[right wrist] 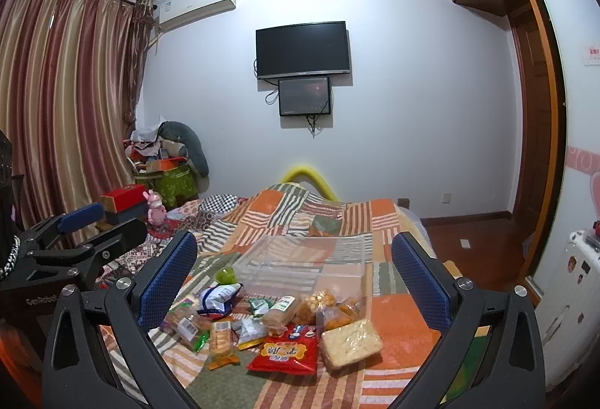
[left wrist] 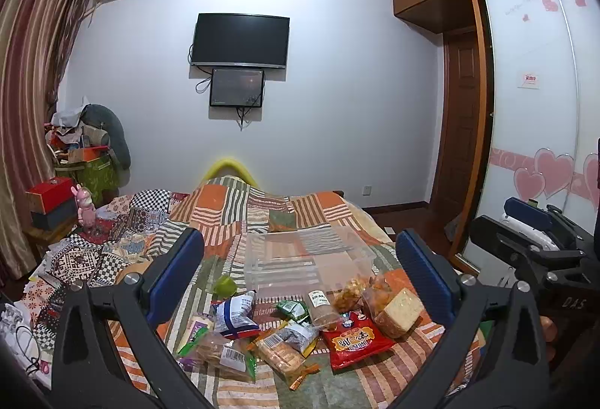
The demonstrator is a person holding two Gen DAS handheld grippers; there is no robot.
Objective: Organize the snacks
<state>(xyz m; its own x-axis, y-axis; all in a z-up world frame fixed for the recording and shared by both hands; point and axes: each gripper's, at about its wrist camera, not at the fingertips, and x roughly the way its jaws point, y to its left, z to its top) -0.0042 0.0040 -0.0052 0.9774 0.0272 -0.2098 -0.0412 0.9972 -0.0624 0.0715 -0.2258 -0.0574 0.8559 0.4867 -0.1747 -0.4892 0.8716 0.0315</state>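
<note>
Patchwork bed quilt [left wrist: 240,206] carries your loose snack packets, heaped at its near edge before the clear plastic bin [left wrist: 307,259]. Both left gripper [left wrist: 300,277] and right gripper [right wrist: 294,277] hover spread, empty. Pinch the light, crinkly red packet [left wrist: 356,339] by its edge; judged slippery.

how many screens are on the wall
2. A large dark TV is mounted on the far wall, and a smaller screen hangs directly below it, overlapping its lower edge. Neither is hidden.

Snack pile [left wrist: 292,326] blocks near side of clear bin [left wrist: 307,259]; bin top open.
</note>
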